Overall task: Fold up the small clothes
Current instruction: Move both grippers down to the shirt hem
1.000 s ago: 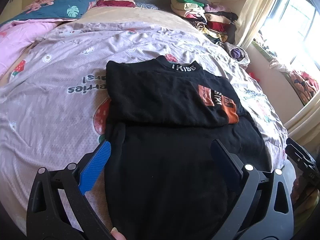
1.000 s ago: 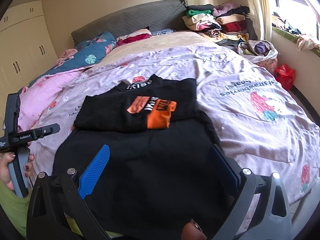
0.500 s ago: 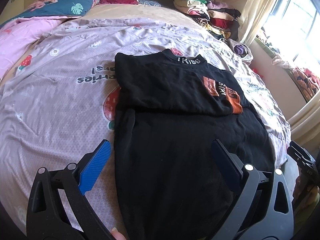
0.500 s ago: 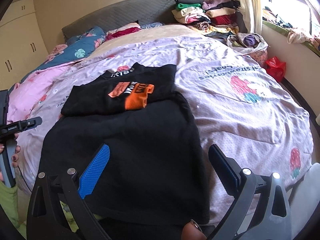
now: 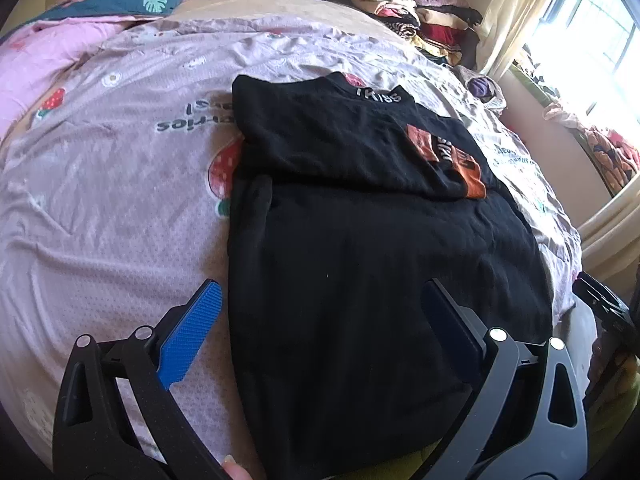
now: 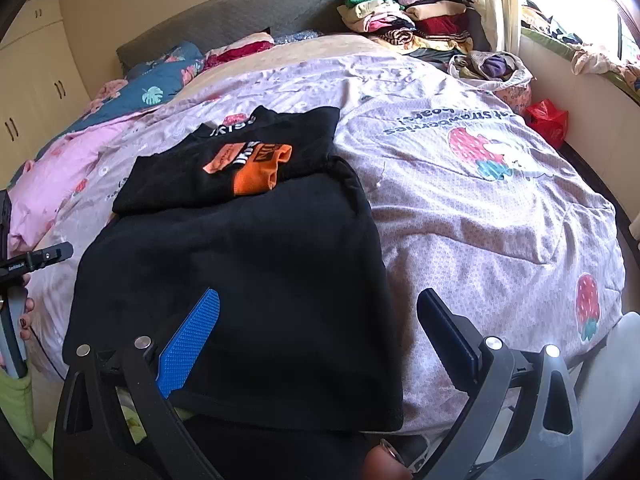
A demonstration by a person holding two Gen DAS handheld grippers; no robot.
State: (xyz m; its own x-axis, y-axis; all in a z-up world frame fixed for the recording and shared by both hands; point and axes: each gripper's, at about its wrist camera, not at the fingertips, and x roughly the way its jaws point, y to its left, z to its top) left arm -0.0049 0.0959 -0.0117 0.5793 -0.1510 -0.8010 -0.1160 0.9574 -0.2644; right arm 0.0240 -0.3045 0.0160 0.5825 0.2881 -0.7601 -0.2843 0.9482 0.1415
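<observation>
Shirt (image 5: 372, 264): black, partly folded, top w/ orange print doubled over lower half, flat on bed (image 5: 100, 200).
L gripper (image 5: 320, 312): jaws apart, above shirt's near hem, holding nothing.
R gripper (image 6: 320, 320): jaws apart, empty, over shirt's near edge.

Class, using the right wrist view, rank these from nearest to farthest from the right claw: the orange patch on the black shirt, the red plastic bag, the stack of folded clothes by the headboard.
1. Orange patch on the black shirt, ahead, slightly left of the right claw.
2. Red plastic bag, far right, beside the bed.
3. Stack of folded clothes, at the headboard, farthest.
</observation>
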